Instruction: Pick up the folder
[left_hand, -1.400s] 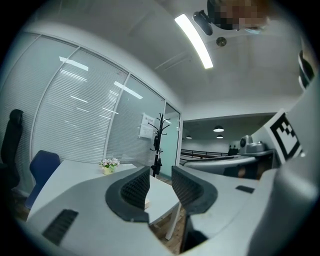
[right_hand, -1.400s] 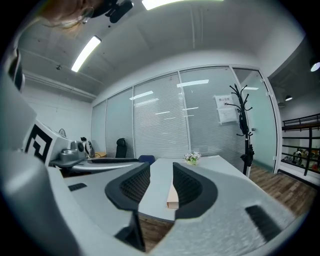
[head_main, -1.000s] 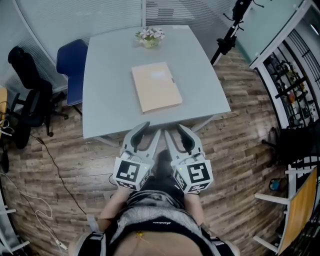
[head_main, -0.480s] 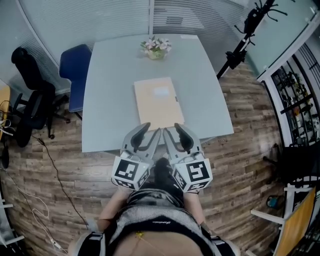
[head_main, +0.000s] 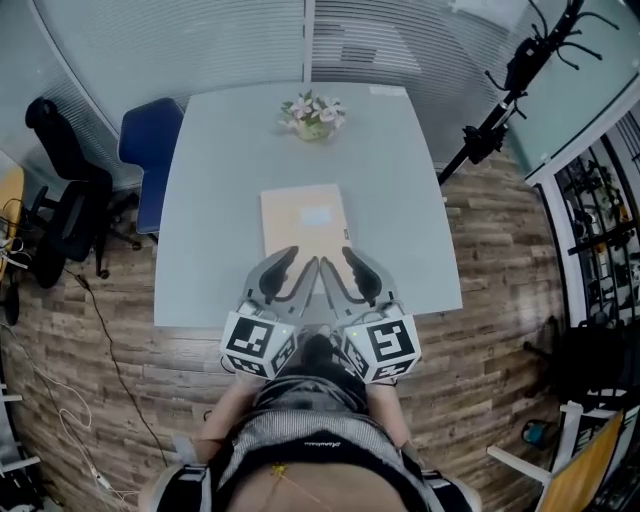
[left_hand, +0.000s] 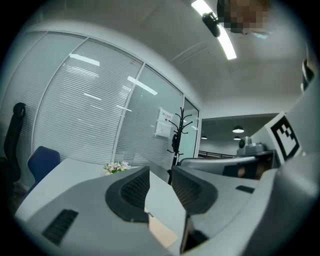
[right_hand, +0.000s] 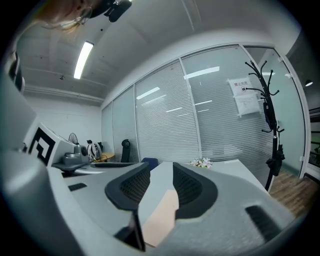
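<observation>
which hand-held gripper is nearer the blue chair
Left. The left hand-held gripper hangs over the near edge of the table, on the side of the blue chair; the right hand-held gripper is beside it, farther away.

Bright, even; ceiling strip light (right_hand: 83, 59); sharp; fisheye-warped edges.

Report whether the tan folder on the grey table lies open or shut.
Shut: the tan rectangular folder lies flat as one single panel, with no spread pages.

The folder (head_main: 303, 215) lies mid-bench (head_main: 205, 220), with flowers (head_main: 313, 113) behind it near the far edge. The left gripper (head_main: 297, 263) and right gripper (head_main: 337, 262) hang side by side over its near end.
</observation>
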